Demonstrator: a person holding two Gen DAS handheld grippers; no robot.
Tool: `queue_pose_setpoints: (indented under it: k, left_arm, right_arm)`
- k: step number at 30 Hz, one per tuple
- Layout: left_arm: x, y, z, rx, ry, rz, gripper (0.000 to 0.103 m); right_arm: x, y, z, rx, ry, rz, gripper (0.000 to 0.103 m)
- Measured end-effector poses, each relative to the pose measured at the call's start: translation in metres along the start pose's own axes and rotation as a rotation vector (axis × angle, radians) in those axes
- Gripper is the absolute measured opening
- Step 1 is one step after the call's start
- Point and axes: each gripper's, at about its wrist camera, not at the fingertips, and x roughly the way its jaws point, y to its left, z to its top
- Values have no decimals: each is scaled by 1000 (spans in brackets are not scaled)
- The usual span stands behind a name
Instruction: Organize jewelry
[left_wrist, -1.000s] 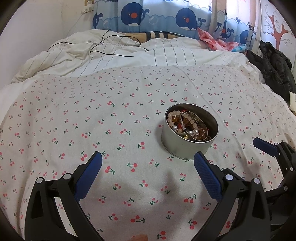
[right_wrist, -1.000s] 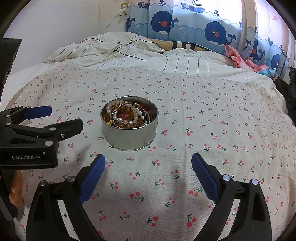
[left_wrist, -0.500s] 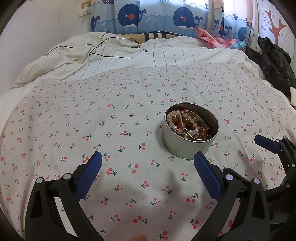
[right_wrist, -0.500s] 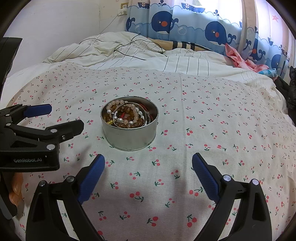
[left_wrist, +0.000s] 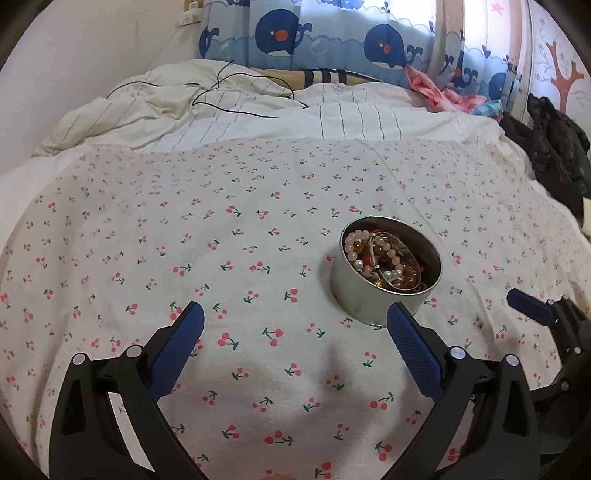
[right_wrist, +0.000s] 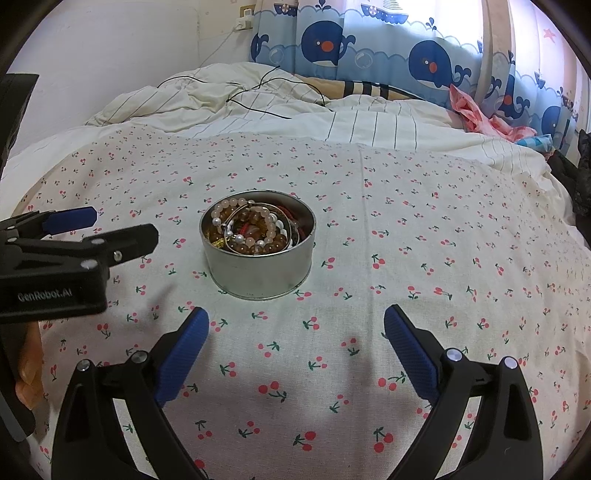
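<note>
Jewelry (right_wrist: 251, 229) sits heaped in a round metal tin (right_wrist: 258, 273): bead bracelets in pale pink and amber, a pearl strand, a thin bangle and red cord, all tangled and lying at or below the rim. None shows on the cherry-print bedspread (right_wrist: 406, 221) around it. Straight ahead of the right gripper (right_wrist: 295, 325) and a little left of its centre line, the tin stands beyond the fingertips, not between them. For the left gripper (left_wrist: 295, 325) the tin lies ahead and to the right, its near wall just past the right blue pad. Both grippers have their jaws spread wide and hold nothing.

A full tin with nothing loose fits two readings: pieces gathered in and the job near its close, or a tangle waiting to be lifted out and sorted. If any piece is to be handled, the tin looks light and apt to slide on soft bedding, so one gripper bracing its wall while the other pinches a single strand near the top would likely avoid dragging the whole clump.
</note>
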Motion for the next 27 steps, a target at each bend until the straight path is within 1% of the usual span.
queue_pose_setpoints:
  k: [4, 7, 15, 27]
  left_arm:
    - [0, 0, 1, -3, 0, 12, 95]
    - [-1, 0, 0, -9, -4, 5, 95]
    - [1, 3, 1, -35, 14, 9, 95]
    - [4, 3, 1, -24, 27, 26, 95]
  right_arm:
    - [1, 0, 0, 0, 1, 0, 92]
    - [1, 0, 0, -1, 1, 0, 92]
    - [1, 2, -1, 0, 2, 0, 92]
    - [1, 1, 0, 0, 2, 1, 92]
